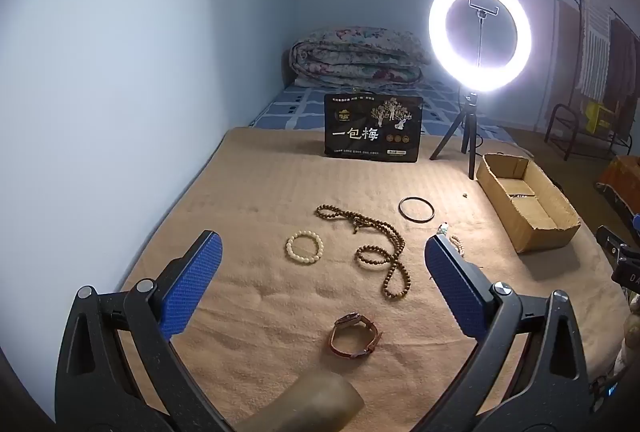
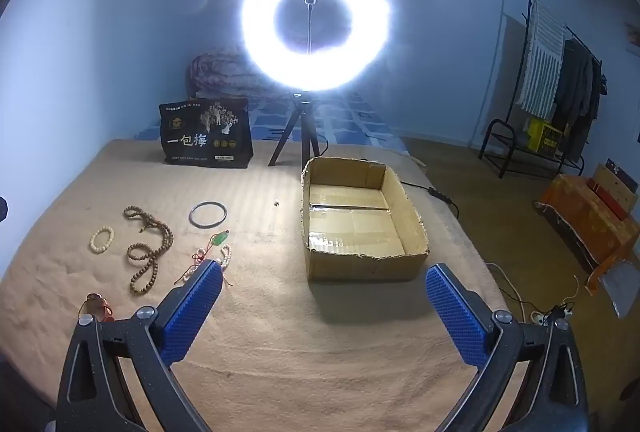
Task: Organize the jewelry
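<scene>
With both sets of fingers spread wide and empty above the bed, my left gripper (image 1: 322,264) frames the long wooden bead strand (image 1: 372,248) just ahead, whose loops could snag the neighbouring watch (image 1: 354,336).

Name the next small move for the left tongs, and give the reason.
Probably lower the left tongs onto the cream bead bracelet. They are wide open and hold nothing, the bracelet lies apart from the other pieces on the blanket, and the cardboard box holds no jewelry yet.
</scene>
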The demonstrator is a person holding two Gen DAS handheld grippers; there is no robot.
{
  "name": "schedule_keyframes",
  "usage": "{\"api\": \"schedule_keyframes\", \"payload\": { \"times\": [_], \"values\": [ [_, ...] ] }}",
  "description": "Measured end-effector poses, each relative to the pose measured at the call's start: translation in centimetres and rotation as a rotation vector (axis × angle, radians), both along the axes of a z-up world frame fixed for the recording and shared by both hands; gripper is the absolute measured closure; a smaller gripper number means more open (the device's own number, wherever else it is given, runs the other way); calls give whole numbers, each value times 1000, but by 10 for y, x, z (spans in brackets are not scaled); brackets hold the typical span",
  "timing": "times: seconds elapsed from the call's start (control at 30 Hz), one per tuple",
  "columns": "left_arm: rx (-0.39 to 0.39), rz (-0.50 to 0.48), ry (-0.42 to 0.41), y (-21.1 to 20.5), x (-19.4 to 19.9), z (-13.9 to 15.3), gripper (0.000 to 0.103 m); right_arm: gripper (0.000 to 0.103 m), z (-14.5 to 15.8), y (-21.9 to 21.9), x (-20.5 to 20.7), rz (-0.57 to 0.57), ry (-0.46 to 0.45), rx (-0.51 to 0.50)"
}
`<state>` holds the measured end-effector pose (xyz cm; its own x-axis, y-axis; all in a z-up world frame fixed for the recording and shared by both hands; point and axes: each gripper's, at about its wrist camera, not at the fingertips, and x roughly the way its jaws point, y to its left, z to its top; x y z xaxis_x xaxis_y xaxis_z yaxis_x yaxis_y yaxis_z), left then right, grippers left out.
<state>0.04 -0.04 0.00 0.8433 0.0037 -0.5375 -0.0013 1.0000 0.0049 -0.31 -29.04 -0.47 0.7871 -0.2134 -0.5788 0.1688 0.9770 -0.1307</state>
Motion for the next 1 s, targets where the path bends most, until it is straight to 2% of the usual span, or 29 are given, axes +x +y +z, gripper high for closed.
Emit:
{"api": "schedule_keyframes", "payload": {
  "times": [0.53,1.0],
  "values": [
    [-3,-2,-15,-2,0,12,0,0,4,-1,-1,-4,-2,-15],
    [7,-1,-23,-7,-1,9,0,0,0,-6,1,-4,-1,-8]
  ]
}}
